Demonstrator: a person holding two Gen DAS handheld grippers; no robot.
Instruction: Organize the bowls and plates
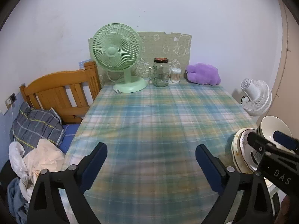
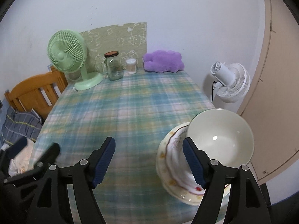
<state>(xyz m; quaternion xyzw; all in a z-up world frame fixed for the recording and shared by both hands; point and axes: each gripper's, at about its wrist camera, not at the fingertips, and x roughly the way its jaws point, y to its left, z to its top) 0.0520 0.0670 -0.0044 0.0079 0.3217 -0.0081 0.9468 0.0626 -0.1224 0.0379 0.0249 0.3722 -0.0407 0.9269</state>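
The right gripper (image 2: 149, 160), wide and empty, should shift right so its fingers straddle the white bowl's (image 2: 222, 141) rim squarely before closing.

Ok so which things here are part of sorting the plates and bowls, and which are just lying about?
Part of the job:
- bowl
- plates stacked under the bowl

Just lying about:
- green fan
- glass jar
- cotton swabs
- purple plush toy
- white fan
- pillow

White wall (image 1: 168, 9); wooden headboard (image 1: 61, 91); plaid-covered table (image 1: 158, 121); beige door (image 2: 276, 93).
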